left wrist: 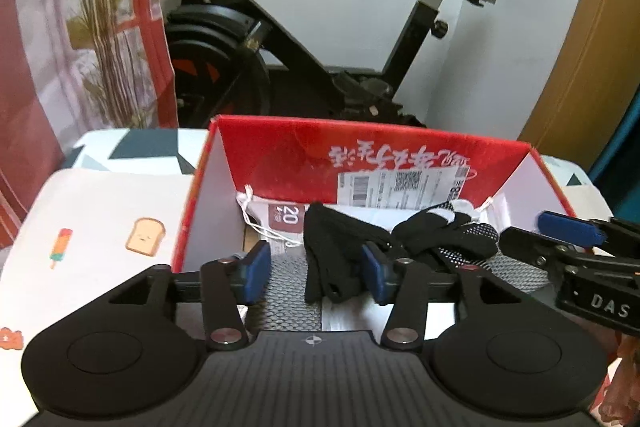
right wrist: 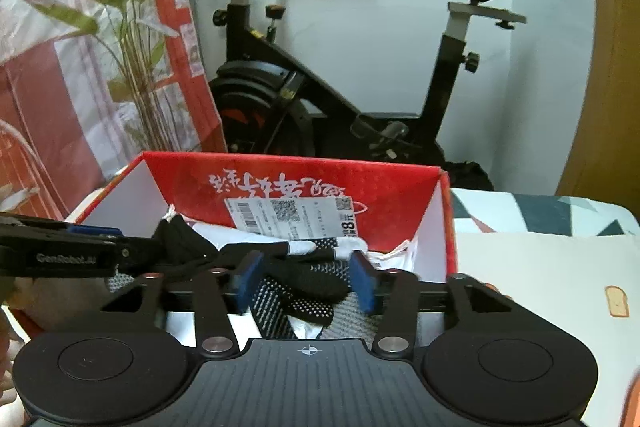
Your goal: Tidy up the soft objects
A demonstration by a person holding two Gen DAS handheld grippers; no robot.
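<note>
A red cardboard box [left wrist: 280, 155] [right wrist: 400, 195] with white inner walls stands open on the table. Inside it lie a black glove [left wrist: 324, 251], a black glove with white grip dots [left wrist: 460, 239] [right wrist: 304, 279], a white drawstring bag [left wrist: 272, 219] and grey mesh cloth [left wrist: 288, 291]. My left gripper [left wrist: 316, 269] [right wrist: 116, 241] hangs open over the box's near side, and the plain black glove lies loose between its blue pads [left wrist: 256, 267], nearer the right one. My right gripper [right wrist: 306, 281] [left wrist: 540, 233] is open too, with the dotted glove under and between its pads.
The box sits on a white cloth with toast and ice-lolly prints [left wrist: 100, 227] [right wrist: 540, 287]. Behind the table stand a black exercise bike [left wrist: 280, 39] [right wrist: 320, 87] and a potted plant [left wrist: 104, 27] against red and white plastic sheeting. A wooden door [left wrist: 592, 67] is at the right.
</note>
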